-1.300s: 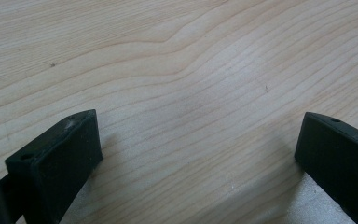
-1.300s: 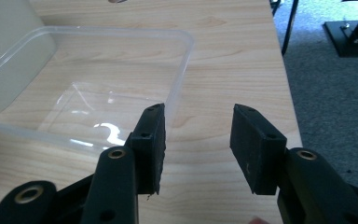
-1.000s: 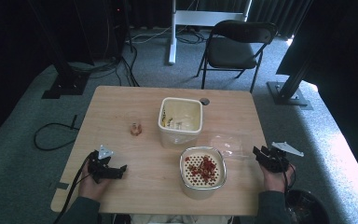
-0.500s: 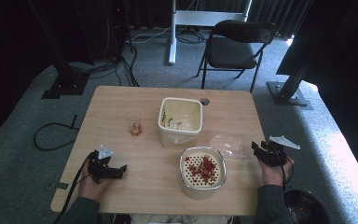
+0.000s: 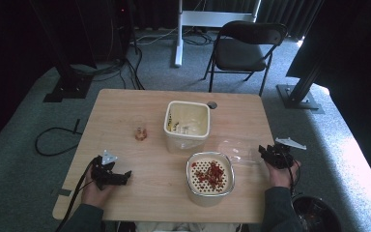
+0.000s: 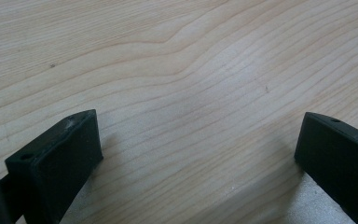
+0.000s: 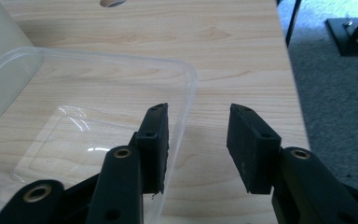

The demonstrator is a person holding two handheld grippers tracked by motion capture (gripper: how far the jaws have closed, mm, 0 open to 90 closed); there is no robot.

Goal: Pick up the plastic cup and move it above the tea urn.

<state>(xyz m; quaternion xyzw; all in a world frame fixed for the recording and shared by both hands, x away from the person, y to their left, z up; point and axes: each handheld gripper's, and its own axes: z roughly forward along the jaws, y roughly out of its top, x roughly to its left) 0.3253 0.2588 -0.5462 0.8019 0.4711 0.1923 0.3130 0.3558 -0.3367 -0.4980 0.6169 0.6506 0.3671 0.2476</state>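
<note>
Two grippers: left gripper [image 5: 118,177] rests on the table [image 5: 125,116], jaws spread, nothing between; right gripper [image 7: 196,140] half spread astride the clear lid [image 7: 98,116] rim, jaws just closing a little
Lid: lies flat near the right edge, beside the beige tub [image 5: 187,124]
Around: strainer bowl [image 5: 210,179] with red bits; small cup [image 5: 140,133] well apart
Change: right gripper came closer to the lid; left gripper stayed
</note>
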